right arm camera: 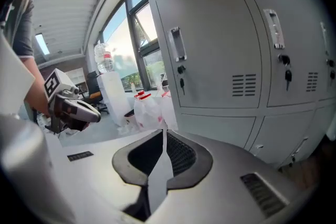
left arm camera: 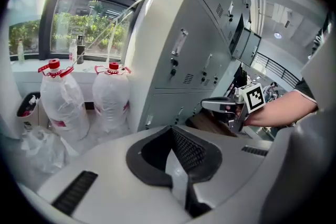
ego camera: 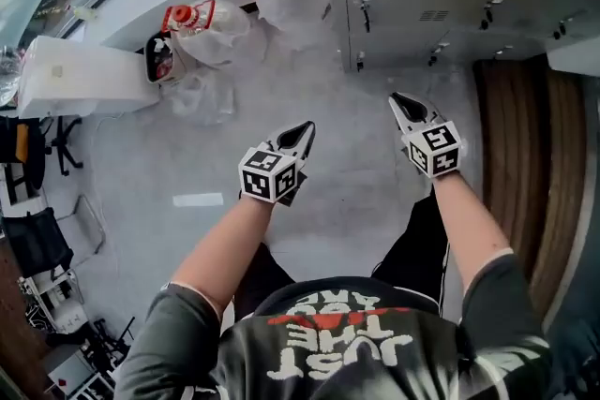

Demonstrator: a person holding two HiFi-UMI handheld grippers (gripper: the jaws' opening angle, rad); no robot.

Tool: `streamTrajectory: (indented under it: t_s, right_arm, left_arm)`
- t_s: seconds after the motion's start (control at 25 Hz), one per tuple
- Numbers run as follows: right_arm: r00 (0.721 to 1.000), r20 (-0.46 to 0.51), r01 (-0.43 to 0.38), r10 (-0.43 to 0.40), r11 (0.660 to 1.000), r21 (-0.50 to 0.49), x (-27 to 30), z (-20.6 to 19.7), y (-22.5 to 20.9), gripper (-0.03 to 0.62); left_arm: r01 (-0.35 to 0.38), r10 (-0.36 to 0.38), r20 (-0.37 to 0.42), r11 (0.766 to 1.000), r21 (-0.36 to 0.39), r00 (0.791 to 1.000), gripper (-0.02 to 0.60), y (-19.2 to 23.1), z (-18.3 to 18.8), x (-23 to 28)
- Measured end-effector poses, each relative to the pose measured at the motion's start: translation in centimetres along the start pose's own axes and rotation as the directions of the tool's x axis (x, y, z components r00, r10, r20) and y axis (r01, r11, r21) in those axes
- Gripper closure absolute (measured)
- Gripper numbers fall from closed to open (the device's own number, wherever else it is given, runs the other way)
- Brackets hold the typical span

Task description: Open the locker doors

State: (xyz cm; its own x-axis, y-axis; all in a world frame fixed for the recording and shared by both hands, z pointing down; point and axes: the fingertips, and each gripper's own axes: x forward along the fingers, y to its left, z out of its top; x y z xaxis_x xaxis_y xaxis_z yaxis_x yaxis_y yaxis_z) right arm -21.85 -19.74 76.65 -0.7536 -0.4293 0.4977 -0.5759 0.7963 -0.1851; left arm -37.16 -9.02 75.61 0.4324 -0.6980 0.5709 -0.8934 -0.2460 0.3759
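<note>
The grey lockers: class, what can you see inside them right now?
Nothing inside shows. In the right gripper view the locker doors are shut and cover whatever is inside. Only their outsides show: a handle, a lock with a key and vent slots.

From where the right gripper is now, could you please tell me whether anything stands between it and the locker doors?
Nothing visible does. The right gripper, shut and empty, faces the closed locker doors directly; the water bottles stand off to the side.

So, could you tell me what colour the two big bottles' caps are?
The caps are red, clearest in the left gripper view.
</note>
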Motion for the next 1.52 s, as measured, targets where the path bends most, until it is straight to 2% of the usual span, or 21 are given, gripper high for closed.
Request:
streamTrajectory:
  t_s: [0.2, 0.44, 0.64, 0.76, 0.88, 1.08, 1.52]
  right_arm:
    - [0.999, 0.015, 0.034, -0.033, 0.999, -0.008, 6.9, -4.3, 0.2, 0.546]
    - [0.999, 0.015, 0.031, -0.030, 0.998, -0.063, 12.9, -8.5, -2.7, 0.546]
    - [0.997, 0.043, 0.059, -0.057, 0.997, -0.056, 17.6, -10.7, -5.7, 0.545]
    - [0.997, 0.038, 0.072, -0.070, 0.995, -0.065, 20.6, -12.0, -7.2, 0.536]
    - [0.996, 0.019, 0.084, -0.083, 0.994, -0.068, 23.4, -13.0, -8.3, 0.478]
    - [0.994, -0.007, 0.109, -0.109, 0.993, -0.045, 26.7, -13.9, -9.4, 0.421]
    - [0.992, 0.005, 0.126, -0.126, 0.992, -0.027, 29.7, -13.3, -9.5, 0.361]
  left_arm:
    - [-0.034, 0.032, 0.056, 0.998, 0.043, 0.998, 0.575, 5.4, -5.1, 2.4]
    - [-0.064, 0.068, 0.110, 0.997, -0.040, 0.992, 0.575, 9.4, -9.0, 7.9]
    - [-0.060, 0.062, 0.103, 0.998, -0.025, 0.993, 0.575, 11.5, -11.4, 11.4]
    - [-0.058, 0.059, 0.098, 0.998, -0.012, 0.993, 0.575, 12.6, -12.1, 13.1]
    - [-0.065, 0.066, 0.099, 0.998, -0.015, 0.993, 0.575, 13.8, -12.5, 14.0]
    - [-0.070, 0.071, 0.091, 0.997, -0.013, 0.993, 0.575, 15.1, -13.0, 14.7]
    - [-0.058, 0.059, 0.086, 0.998, -0.016, 0.995, 0.575, 15.6, -13.2, 15.3]
